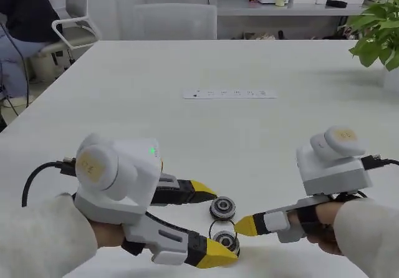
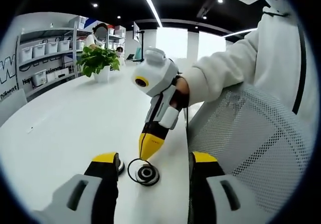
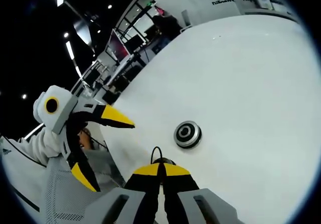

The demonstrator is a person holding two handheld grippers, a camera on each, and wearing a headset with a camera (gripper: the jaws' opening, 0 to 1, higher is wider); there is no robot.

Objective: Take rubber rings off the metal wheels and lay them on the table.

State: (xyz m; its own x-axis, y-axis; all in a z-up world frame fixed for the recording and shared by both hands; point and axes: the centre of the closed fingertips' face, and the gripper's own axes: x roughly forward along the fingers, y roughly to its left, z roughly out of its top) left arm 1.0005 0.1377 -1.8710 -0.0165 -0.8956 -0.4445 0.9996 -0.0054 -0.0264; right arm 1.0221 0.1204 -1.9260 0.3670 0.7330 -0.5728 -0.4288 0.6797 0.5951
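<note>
At the near edge of the white table (image 1: 187, 66), the right gripper (image 1: 246, 226) has its yellow-tipped jaws pressed together on a thin black rubber ring (image 1: 215, 224). In the right gripper view the two tips meet with no gap, and a short arc of the ring stands up just beyond them. Seen from the left gripper view, the rubber ring (image 2: 129, 168) is a loose loop, wider than the near wheel (image 2: 147, 174) that it lies around, with its far side drawn up to the right gripper's tip. Whether it is wholly clear of that wheel I cannot tell.

The near wheel sits flat on the table just left of the pinching tips. The far wheel (image 1: 222, 207) lies flat just beyond it, the two close together but apart. It shows a dark band round its silver hub.

The left gripper (image 1: 211, 222) comes in from the left with its jaws spread wide, holding nothing. Its far tip is just beside the far wheel. Its near tip is close against the near wheel, though contact cannot be made out. Both wheels lie at the mouth of that open gap.

White sleeves cover both of the person's arms. Farther out, a flat white power strip (image 1: 229, 93) lies mid-table, a green plant (image 1: 377, 32) stands at the far right, and a chair (image 1: 75, 22) stands beyond the far left corner.
</note>
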